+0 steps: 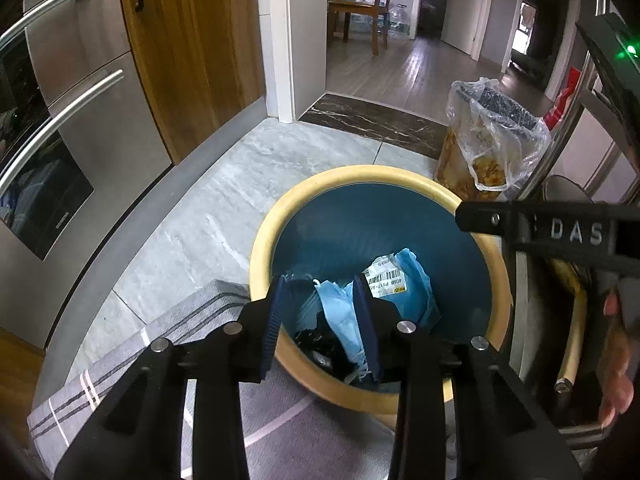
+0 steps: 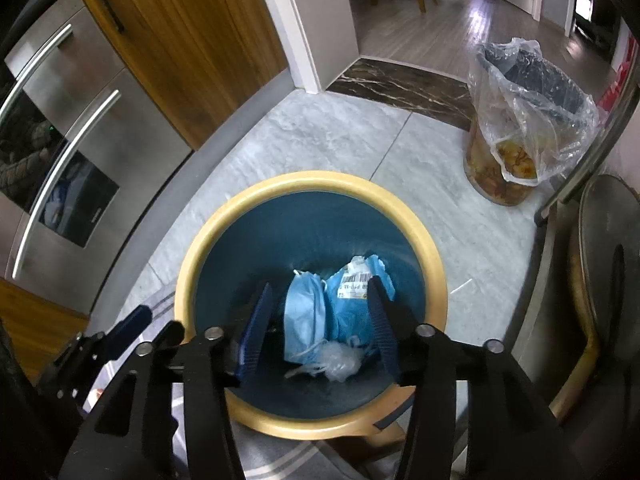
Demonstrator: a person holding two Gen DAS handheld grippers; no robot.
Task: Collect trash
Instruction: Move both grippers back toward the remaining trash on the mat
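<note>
Both grippers hovered over the blue bin (image 2: 412, 236). The left gripper (image 1: 322, 320) and right gripper (image 2: 320, 320) stood partly open, gripping nothing. The face mask (image 2: 306, 320) and labelled wrapper (image 2: 356, 284) lay inside. Releases were best kept centred, clear of the rim.

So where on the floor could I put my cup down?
The bare grey tiles between the blue bin, the steel oven and the bag-lined bin are free. Near the striped mat and both claws it's crowded.
</note>
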